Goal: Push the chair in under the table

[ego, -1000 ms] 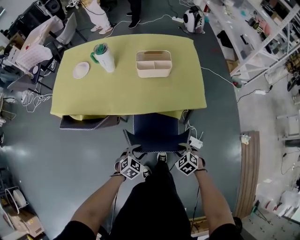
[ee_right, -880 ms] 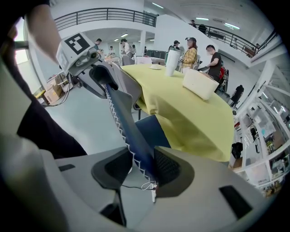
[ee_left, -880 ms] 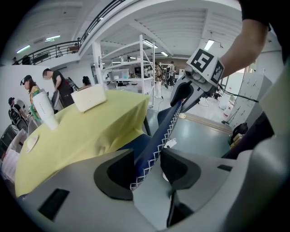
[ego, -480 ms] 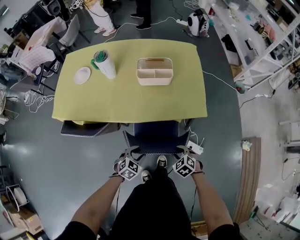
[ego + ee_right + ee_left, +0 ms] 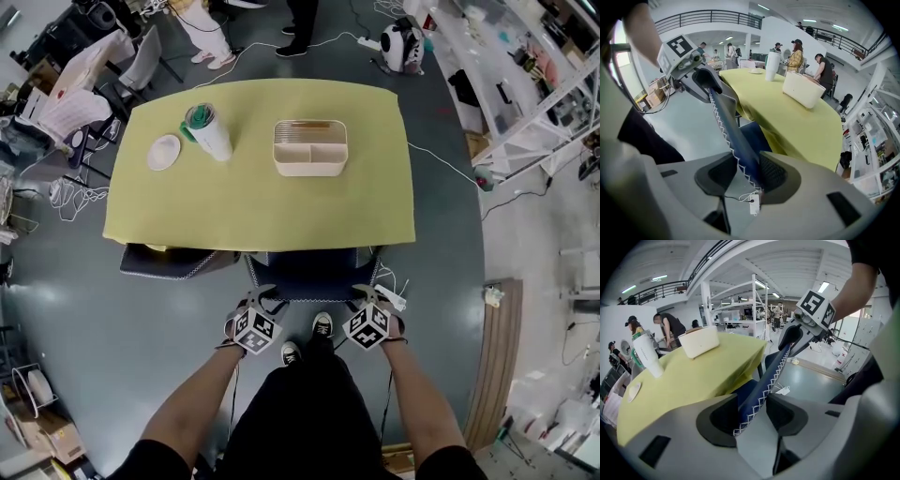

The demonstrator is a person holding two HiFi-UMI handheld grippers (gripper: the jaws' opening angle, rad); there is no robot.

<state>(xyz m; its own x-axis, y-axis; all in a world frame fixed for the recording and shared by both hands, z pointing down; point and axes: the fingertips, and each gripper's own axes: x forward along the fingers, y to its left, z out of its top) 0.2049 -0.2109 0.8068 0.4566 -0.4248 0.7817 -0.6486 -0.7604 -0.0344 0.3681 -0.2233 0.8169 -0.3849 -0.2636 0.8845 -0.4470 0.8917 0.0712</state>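
Observation:
The dark blue chair (image 5: 309, 277) with white stitching stands at the near edge of the yellow-clothed table (image 5: 262, 202), most of its seat under the cloth. My left gripper (image 5: 259, 302) is closed over the left top corner of the chair's back (image 5: 759, 392), and my right gripper (image 5: 366, 298) over the right top corner (image 5: 733, 140). In each gripper view the stitched back edge fills the gap between the pads. A small white tag (image 5: 753, 205) hangs at the right jaws. My legs and shoes stand just behind the chair.
A second dark chair (image 5: 169, 261) is tucked under the table's left part. On the cloth stand a white plate (image 5: 163, 151), a green-lidded tumbler (image 5: 208, 131) and a beige caddy (image 5: 310, 147). A white power strip (image 5: 394, 292) and cables lie right of the chair. People stand beyond the table.
Both grippers and the chair have moved toward the table. More of the seat now lies under the cloth, and my feet have stepped forward.

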